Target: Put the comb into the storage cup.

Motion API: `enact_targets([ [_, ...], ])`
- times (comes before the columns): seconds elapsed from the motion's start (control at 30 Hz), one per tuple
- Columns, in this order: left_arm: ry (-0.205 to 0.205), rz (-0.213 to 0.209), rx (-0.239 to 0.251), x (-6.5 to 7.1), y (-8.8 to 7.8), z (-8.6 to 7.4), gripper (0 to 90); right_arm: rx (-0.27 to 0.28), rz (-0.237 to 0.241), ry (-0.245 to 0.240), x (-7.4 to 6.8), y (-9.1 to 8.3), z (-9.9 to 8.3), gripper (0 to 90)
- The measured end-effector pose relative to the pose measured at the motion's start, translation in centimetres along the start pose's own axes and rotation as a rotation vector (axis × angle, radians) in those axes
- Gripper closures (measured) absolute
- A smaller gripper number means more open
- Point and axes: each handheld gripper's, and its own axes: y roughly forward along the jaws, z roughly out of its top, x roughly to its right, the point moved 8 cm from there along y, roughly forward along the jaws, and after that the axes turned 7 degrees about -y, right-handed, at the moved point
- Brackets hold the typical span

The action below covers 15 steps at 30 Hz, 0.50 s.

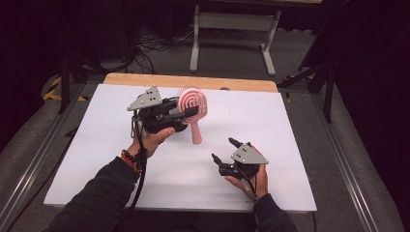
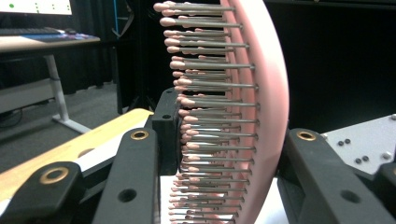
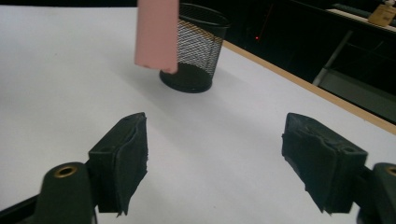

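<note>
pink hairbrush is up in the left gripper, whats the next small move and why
Probably carry the pink hairbrush toward the black mesh cup. The left gripper clamps its head, handle hanging free above the table, while the right gripper stands open and empty.

Your left gripper (image 2: 219,154) is clamping a pink hairbrush (image 2: 261,93) by its head.

You are looking along the two black jaws, which are rising from the bottom edge and pressing on the brush from either side: one against the tips of the bristles (image 2: 210,65), the other against the smooth curved back. The brush head is standing upright on edge, its rows of thin metal pins with pink tips pointing left. Beneath it the white table top (image 2: 105,151) with its wooden edge is showing, and a desk (image 2: 37,44) is standing in the dark room behind.
</note>
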Motion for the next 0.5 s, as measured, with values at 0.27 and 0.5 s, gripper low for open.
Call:
enact_targets([
  [0.27,0.019,0.000,-0.004,-0.5,-0.4,1.0,62.0,0.012,-0.023,0.010,0.5,-0.8,-0.4,21.7],
  [0.5,0.029,0.021,0.011,-1.4,-1.0,2.3,62.0,0.012,-0.036,0.009,0.8,-1.1,-0.7,19.3],
])
